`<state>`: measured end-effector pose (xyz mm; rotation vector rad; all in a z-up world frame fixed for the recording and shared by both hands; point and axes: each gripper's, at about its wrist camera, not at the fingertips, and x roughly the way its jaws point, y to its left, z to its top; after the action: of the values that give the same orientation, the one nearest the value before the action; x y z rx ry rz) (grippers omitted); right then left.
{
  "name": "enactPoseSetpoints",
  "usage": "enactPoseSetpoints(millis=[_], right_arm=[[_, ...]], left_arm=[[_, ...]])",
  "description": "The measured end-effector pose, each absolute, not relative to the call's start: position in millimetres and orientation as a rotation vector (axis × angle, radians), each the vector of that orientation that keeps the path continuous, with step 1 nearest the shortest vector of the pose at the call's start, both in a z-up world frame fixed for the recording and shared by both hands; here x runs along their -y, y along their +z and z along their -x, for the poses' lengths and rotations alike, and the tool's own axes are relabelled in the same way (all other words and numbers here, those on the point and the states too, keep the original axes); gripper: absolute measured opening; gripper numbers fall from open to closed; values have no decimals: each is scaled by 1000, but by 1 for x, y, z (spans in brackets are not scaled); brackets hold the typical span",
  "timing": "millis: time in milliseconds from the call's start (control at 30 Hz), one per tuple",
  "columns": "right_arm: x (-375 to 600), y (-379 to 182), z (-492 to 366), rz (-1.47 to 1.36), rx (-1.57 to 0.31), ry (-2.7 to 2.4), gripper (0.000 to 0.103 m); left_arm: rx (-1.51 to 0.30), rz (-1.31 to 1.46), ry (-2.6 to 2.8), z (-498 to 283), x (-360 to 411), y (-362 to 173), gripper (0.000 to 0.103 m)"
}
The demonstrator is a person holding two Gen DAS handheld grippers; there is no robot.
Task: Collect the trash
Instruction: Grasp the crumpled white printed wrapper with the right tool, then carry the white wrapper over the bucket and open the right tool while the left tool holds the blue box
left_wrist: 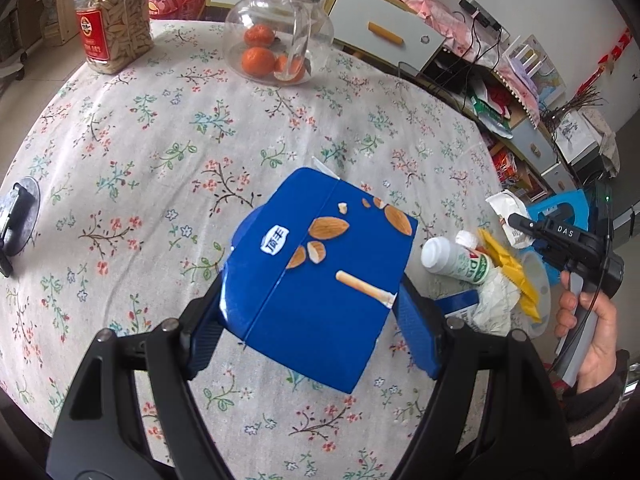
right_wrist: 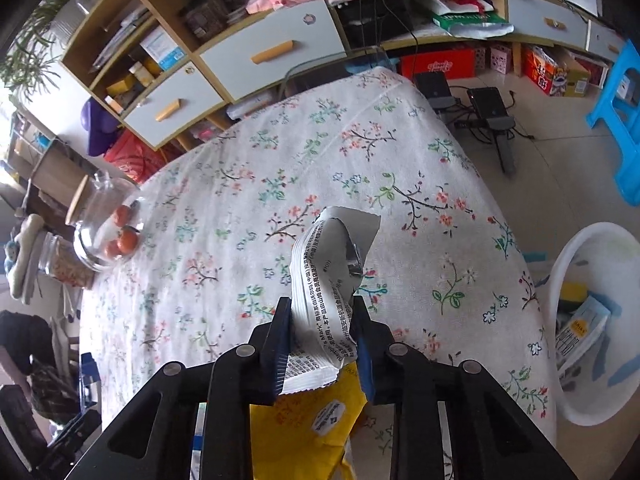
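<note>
My left gripper (left_wrist: 310, 320) is shut on a blue snack box (left_wrist: 320, 280) printed with almonds, held above the floral tablecloth (left_wrist: 160, 140). My right gripper (right_wrist: 322, 340) is shut on a white crumpled wrapper (right_wrist: 324, 292) with black print; it also shows in the left wrist view (left_wrist: 510, 220), where the right gripper (left_wrist: 516, 220) is held by a hand at the right. A white bottle (left_wrist: 456, 260), a yellow wrapper (left_wrist: 512, 276) and crumpled white paper (left_wrist: 496, 304) lie at the table's right edge. The yellow wrapper (right_wrist: 308, 420) lies under my right gripper.
A white bin (right_wrist: 576, 400) holding trash stands on the floor right of the table. A glass jar of oranges (left_wrist: 276, 28) and a jar of seeds (left_wrist: 112, 20) stand at the far edge. A grey disc with a black object (left_wrist: 16, 220) lies at left. Shelves and drawers (right_wrist: 240, 60) stand behind.
</note>
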<state>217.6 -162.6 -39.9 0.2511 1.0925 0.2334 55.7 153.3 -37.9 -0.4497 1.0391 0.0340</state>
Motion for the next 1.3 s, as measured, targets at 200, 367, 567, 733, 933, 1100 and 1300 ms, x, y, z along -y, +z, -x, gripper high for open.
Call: enactPoseSetpoints(millis=[200,367,567,733,933,1100,1300], right_arm=[[170,-23,-201,-242,-1054,250,28],[196,-10,-185,-251,-1023,233,28],[251,0,-166,-293,-1003,166,28],[308,0,-154,-349,-990,83,28],[377,-11,-142,-425,-1004,-13,29],[407,-23,-142,-460,-1033,-54,30],[424,-31,-139,-555,-1046,-92,69]], left_arm=[[-1020,451,18,-51,-140,-29,78],[-1005,440,-3,-52,-127,-23,78],[-996,405,-54,-58,-101,-18,78],[-997,365,-116,-69,-70,-16,78],[-991,317,-192,-81,-26,-12,78],[-987,289,-248,-88,9,-8,78],[-968,245,-306,-94,45,3,78]])
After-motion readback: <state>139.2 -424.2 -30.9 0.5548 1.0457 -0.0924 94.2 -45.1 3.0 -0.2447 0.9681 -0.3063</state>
